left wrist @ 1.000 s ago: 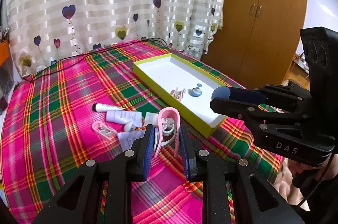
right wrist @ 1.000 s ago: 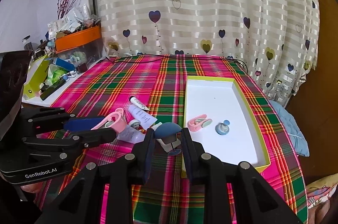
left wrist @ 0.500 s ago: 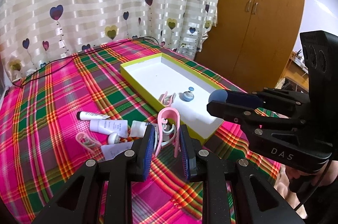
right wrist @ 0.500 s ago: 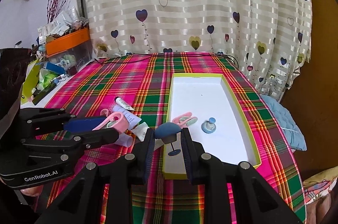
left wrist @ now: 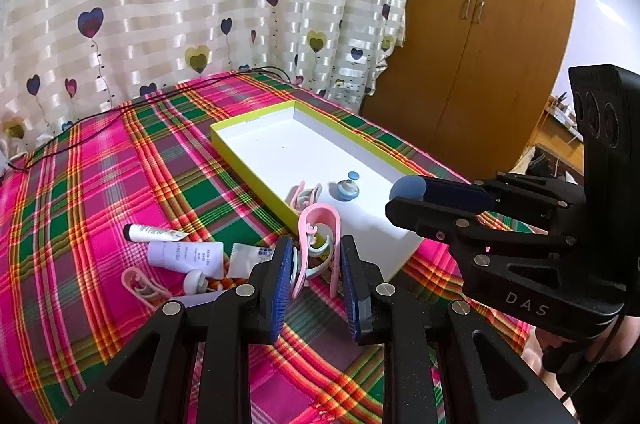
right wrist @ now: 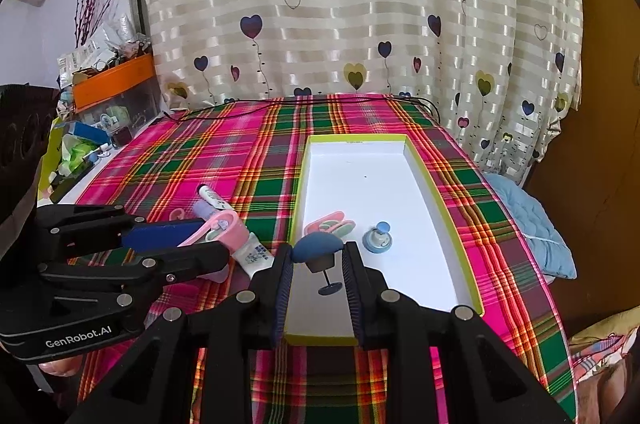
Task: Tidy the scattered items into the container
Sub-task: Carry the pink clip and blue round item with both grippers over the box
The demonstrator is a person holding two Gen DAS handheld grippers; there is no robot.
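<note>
My left gripper [left wrist: 314, 250] is shut on a pink clip [left wrist: 318, 230], held upright just in front of the near left corner of the yellow-rimmed white tray [left wrist: 256, 163]. My right gripper [right wrist: 316, 258] is shut on a blue dome-topped knob [right wrist: 318, 246] with a thin stem, above the tray's [right wrist: 434, 183] near end. Inside the tray lie another pink clip [right wrist: 330, 224] and a small blue round piece [right wrist: 378, 238]. Each gripper shows in the other's view: the right gripper [left wrist: 404, 197] and the left gripper [right wrist: 216, 244].
On the plaid cloth left of the tray lie a black-capped tube [left wrist: 154, 232], a lavender tube [left wrist: 184, 256], a sachet [left wrist: 248, 258] and a third pink clip [left wrist: 140, 284]. A black cable [right wrist: 280, 105] runs along the far edge. A cluttered orange bin [right wrist: 116, 83] stands at the left, a wardrobe [left wrist: 492, 35] at the right.
Both grippers have moved towards the tray with their loads. The blue knob, earlier over the cloth beside the tray, now hangs over the tray's near end. The pink clip has come up to its corner.
</note>
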